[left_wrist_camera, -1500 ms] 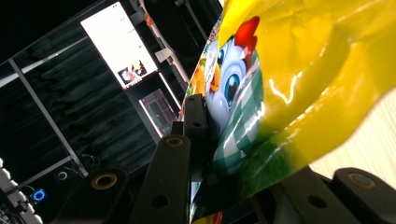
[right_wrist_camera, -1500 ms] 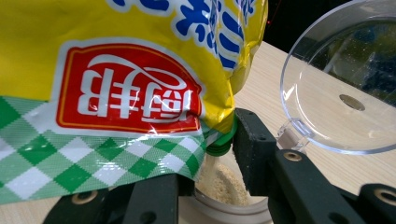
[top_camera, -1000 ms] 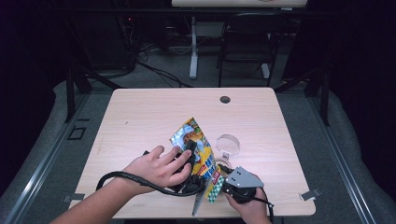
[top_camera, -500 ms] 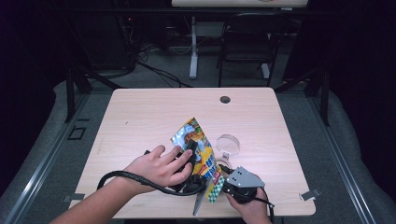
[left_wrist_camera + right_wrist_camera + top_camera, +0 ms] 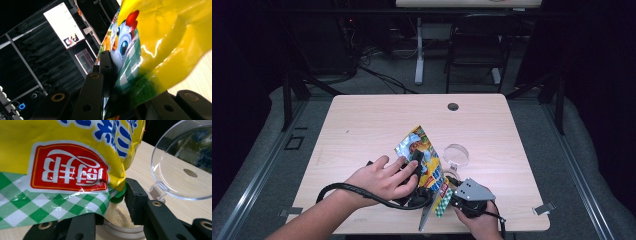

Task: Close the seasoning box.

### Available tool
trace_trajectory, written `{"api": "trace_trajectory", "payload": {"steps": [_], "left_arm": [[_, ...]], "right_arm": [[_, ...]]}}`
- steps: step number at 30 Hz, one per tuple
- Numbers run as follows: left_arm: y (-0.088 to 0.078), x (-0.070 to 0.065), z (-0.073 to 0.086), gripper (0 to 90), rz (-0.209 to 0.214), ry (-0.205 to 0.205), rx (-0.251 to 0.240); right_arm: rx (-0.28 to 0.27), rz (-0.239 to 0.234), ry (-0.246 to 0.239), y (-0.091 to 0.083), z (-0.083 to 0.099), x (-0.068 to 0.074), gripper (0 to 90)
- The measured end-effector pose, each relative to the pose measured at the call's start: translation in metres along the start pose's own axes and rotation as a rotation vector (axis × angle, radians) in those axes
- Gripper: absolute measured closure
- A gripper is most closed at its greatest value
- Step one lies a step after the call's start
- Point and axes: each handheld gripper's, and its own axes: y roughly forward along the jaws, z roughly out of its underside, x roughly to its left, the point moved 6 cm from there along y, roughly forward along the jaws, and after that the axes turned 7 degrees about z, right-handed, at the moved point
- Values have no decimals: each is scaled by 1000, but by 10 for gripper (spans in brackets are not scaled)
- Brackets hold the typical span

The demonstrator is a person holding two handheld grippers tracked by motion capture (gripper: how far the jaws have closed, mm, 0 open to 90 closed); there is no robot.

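The yellow seasoning pouch (image 5: 424, 165) is hanging tilted over the near middle of the desk (image 5: 362, 125), its green spout (image 5: 117, 196) pointing down into the mouth of a clear jar (image 5: 120, 220) that is already holding a bed of pale powder (image 5: 117, 216). In the left gripper view the left gripper (image 5: 130, 82) is pinching the pouch body, with the film bulging between its jaws. Those jaws have just been closing a little further on the pouch, so they are sitting nearly together and squeezing it. Against the earlier high views the pouch and both hands are sitting in the same place, so the only change is this tighter pinch; it is probably pressing more powder down toward the spout, and the pour seems to be under way rather than finished. The right gripper (image 5: 111, 207) is standing partly open around the jar's neck, one jaw on each side; the jar looks braced between them, though where the pads meet the rim is not showing clearly. The jar's clear hinged lid (image 5: 185, 162) is lying flipped open just beside the spout, clear of the pour.
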Motion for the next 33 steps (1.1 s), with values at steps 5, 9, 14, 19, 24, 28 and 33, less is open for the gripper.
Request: {"api": "trace_trajectory", "payload": {"steps": [5,9,14,19,24,28,33], "left_arm": [[0,-1,-1,835,-5,-17,-17],[0,0,0,837,-11,-11,-15],[0,-2,2,838,6,-11,1],[0,-3,3,840,12,-24,0],[0,-3,3,839,8,-42,-21],[0,-2,4,840,15,-23,3],[0,-2,4,840,14,-28,0]], "right_arm": [[-3,1,-1,0,0,0,705],[-5,3,-2,0,0,0,706],[-6,3,-3,1,-1,0,706],[-6,1,-1,1,-1,1,706],[-12,-1,1,1,-2,1,706],[-10,2,-2,1,-2,0,706],[-8,4,-4,1,-2,0,706]]}}
